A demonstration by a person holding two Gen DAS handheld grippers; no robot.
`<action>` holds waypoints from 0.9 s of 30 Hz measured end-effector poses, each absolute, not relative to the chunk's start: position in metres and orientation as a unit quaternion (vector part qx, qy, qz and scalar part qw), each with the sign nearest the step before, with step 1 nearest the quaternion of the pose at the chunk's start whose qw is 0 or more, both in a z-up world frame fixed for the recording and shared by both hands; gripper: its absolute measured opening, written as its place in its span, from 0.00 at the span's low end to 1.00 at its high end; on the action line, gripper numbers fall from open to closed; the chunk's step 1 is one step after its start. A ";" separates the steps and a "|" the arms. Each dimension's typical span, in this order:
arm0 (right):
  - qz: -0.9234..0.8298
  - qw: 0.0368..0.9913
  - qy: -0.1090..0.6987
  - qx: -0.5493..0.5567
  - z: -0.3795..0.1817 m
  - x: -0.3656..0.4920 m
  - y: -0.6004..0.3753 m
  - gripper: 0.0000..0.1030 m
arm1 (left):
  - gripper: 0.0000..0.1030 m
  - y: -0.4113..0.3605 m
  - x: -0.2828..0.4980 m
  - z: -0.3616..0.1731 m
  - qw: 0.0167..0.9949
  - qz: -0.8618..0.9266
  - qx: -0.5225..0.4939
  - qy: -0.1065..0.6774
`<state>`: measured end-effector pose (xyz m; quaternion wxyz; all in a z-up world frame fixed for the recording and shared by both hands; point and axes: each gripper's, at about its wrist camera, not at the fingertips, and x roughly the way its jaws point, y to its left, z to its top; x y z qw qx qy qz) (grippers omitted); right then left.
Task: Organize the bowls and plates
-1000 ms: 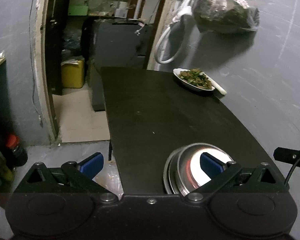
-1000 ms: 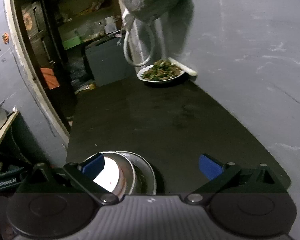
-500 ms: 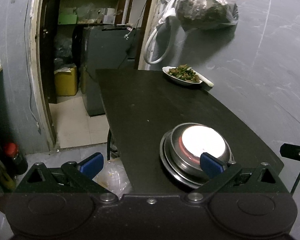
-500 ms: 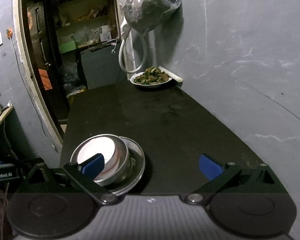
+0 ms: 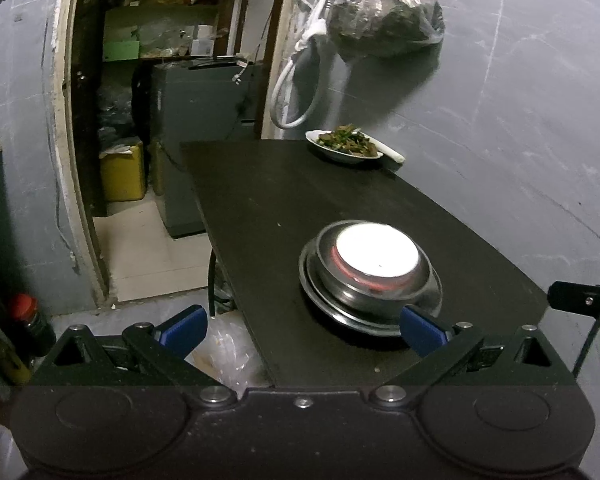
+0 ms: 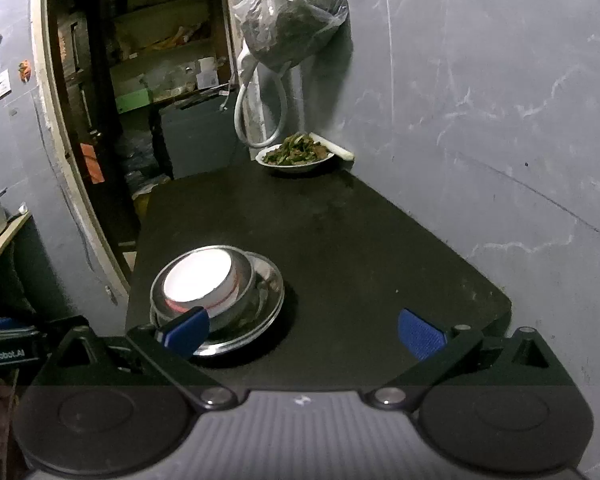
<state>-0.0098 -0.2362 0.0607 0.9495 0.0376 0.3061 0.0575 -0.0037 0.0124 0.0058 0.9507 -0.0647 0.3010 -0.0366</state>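
Beyond left gripper (image 5: 302, 326): stacked bowls (image 5: 370, 274), seemingly untouched.

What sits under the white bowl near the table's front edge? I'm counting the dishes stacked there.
The round white bowl nests inside a steel bowl, which rests on a flat steel plate. Whether anything lies beneath or between them is hidden.

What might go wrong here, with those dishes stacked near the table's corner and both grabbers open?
1. The stack of metal dishes sits near the black table's front end; a nudge from the open left gripper could slide it toward the edge.
2. The white bowl nested on top looks off-centre and might tip if the stack is lifted.
3. The plate of food at the far end could spill if moved carelessly.
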 end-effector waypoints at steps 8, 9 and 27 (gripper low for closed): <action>0.072 0.948 0.308 0.034 0.051 -0.020 -0.233 1.00 | 0.99 0.015 -0.019 0.000 0.947 -0.028 -0.057 0.314; 0.073 0.948 0.308 0.033 0.051 -0.021 -0.232 1.00 | 0.99 0.015 -0.020 -0.001 0.946 -0.027 -0.058 0.317; 0.087 0.937 0.336 0.025 0.035 -0.021 -0.234 1.00 | 0.99 0.013 -0.017 -0.012 0.937 -0.025 -0.060 0.343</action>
